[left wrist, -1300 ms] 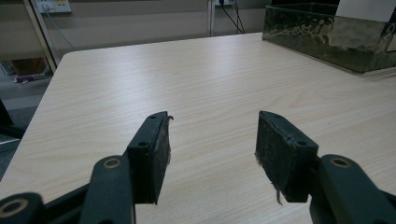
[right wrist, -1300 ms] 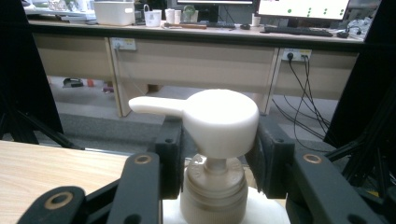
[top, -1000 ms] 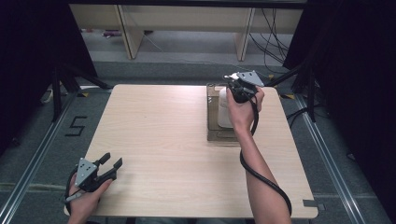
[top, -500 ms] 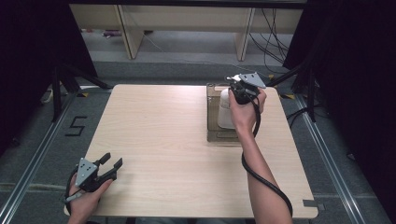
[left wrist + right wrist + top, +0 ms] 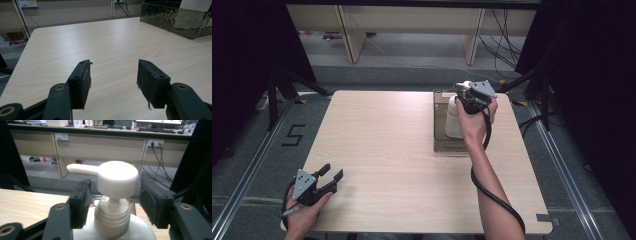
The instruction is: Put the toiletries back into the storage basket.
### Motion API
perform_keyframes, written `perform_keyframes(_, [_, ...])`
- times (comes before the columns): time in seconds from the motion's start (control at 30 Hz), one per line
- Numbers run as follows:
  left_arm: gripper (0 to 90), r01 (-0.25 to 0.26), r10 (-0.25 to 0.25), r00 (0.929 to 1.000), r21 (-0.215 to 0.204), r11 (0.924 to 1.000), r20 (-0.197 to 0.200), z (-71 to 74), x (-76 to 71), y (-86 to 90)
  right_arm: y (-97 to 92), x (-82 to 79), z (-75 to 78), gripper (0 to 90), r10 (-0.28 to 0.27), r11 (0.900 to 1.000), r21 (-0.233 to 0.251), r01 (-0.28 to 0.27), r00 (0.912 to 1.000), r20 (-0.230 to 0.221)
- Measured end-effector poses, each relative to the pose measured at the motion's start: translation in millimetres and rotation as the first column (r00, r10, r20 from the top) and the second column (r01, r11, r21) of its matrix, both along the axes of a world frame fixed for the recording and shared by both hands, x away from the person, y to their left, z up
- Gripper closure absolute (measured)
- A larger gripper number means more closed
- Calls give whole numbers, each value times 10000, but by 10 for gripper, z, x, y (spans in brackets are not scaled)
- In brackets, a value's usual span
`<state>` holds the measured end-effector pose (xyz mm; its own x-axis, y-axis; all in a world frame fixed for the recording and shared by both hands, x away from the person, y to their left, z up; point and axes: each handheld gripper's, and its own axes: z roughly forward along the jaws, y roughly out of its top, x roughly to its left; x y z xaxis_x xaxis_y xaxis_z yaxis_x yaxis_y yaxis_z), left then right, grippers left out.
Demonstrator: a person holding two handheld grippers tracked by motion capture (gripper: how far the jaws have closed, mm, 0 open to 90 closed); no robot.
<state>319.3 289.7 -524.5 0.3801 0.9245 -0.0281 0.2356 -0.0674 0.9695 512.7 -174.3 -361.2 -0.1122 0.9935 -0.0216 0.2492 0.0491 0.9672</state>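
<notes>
Two views complement: right gripper view shows the right tool [image 5: 115, 202] flanking the pump bottle [image 5: 113, 202]; high view places it in the far-right tray [image 5: 439, 145]. Its jaws have just widened, pads clear; left tool [image 5: 332, 178] gapes empty.

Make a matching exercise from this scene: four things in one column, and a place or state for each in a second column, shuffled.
Things:
1. pump bottle
2. tray
3. left gripper
4. right gripper

Places or states:
A. open over bare wood at the table's near left corner
B. dark, on the table's far right part
C. white, standing upright in the tray
D. jaws just opened, one on each side of the pump neck, pads clear of it

Pairs: 1-C, 2-B, 3-A, 4-D
</notes>
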Motion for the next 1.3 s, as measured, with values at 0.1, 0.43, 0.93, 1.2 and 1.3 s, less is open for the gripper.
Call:
perform_keyframes(0.1, [440,-6,6,10000,-8,10000,-3,0,0,0,3,-18,6,398,62,10000,34,-62,10000,2])
perform_keyframes(0.43, [440,-10,10,10000,-1,10000,0,0,0,1,-14,-112,16,361,141,9998,152,-141,9999,8])
perform_keyframes(0.93, [439,-2,2,10000,7,10000,-5,0,0,-3,-178,-405,-26,358,466,9985,287,-468,9989,73])
perform_keyframes(1.2, [439,-18,18,10000,13,10000,-12,0,0,-2,-290,-563,-97,363,527,9975,485,-521,9986,-93])
perform_keyframes(1.3, [439,-21,21,10000,13,10000,-11,0,0,-2,-339,-623,-126,368,631,9962,606,-621,9979,-148])
